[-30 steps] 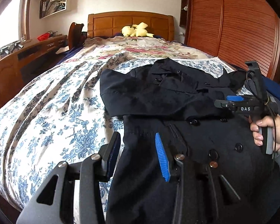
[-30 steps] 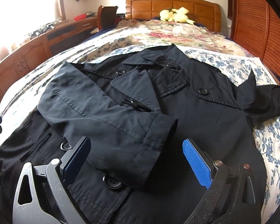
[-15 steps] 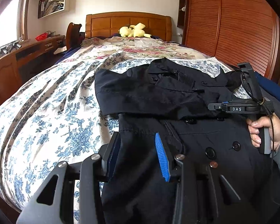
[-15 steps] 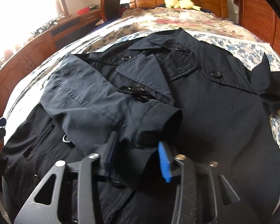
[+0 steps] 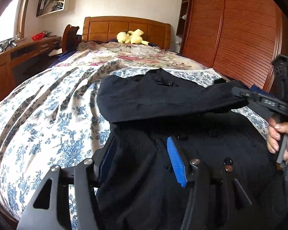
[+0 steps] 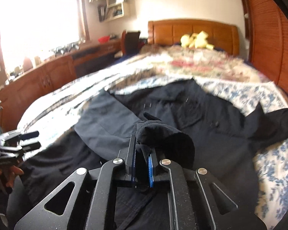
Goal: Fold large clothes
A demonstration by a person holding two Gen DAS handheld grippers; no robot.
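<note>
Wooden headboard (image 5: pixel 127 29) and slatted wardrobe doors (image 5: pixel 238 36) fill the upper frame; below, a blue-flowered bedspread (image 5: pixel 48 118) carries the black buttoned coat (image 6: pixel 211 118). Right gripper (image 6: pixel 142 164) closes, pinching the coat's sleeve cuff (image 6: pixel 163 136). Left gripper (image 5: pixel 142 159) is opening astride the hem, pads clear.

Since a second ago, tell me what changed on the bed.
The right gripper closed on the sleeve cuff and lifted it off the coat. The left gripper is opening over the coat's edge. The coat body and bed stayed put.
</note>
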